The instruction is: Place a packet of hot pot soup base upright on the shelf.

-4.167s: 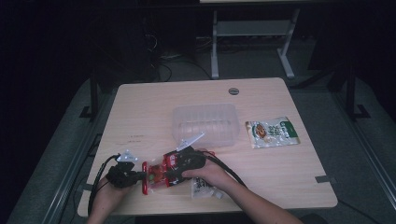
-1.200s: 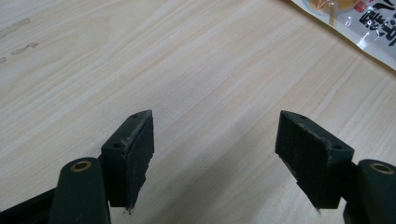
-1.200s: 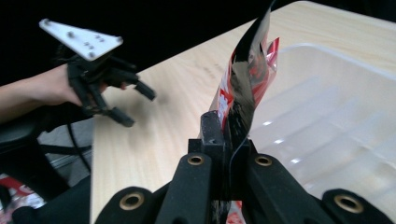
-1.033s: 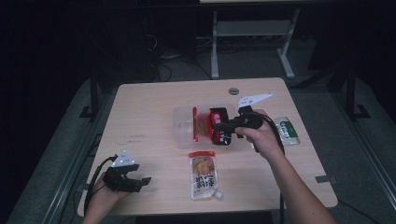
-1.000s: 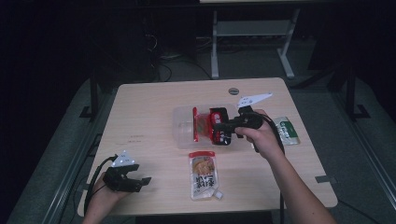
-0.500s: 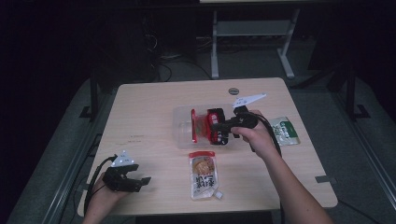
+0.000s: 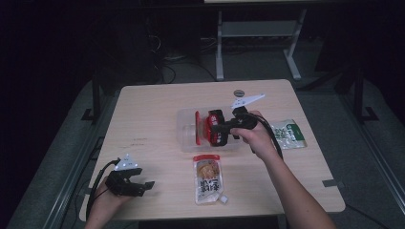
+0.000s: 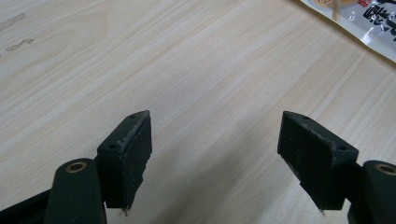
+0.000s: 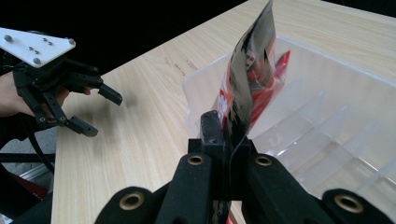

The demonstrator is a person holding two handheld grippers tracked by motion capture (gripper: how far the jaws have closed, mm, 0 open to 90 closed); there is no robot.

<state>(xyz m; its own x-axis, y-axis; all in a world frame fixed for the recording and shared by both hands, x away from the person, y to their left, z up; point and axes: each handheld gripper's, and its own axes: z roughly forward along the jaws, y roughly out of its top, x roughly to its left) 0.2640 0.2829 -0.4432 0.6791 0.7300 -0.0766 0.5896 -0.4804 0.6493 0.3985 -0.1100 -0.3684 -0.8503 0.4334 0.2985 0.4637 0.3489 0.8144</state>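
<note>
Table (image 7: 153, 109) under clear bin (image 7: 187, 138); red pouch (image 7: 215, 128) on edge above bin, pinched by right gripper (image 7: 220, 128). Orange pouch (image 7: 208, 177) flat near front edge. Left gripper (image 7: 143, 186) spread, front-left corner.

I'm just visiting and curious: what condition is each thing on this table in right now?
Right gripper: shut on the red packet, over the box.
Red packet: held upright on edge.
Clear box: open, no lid.
Left gripper: open, nothing between its jaws.
Orange pouch: lying flat.
Green packet: lying flat.
</note>
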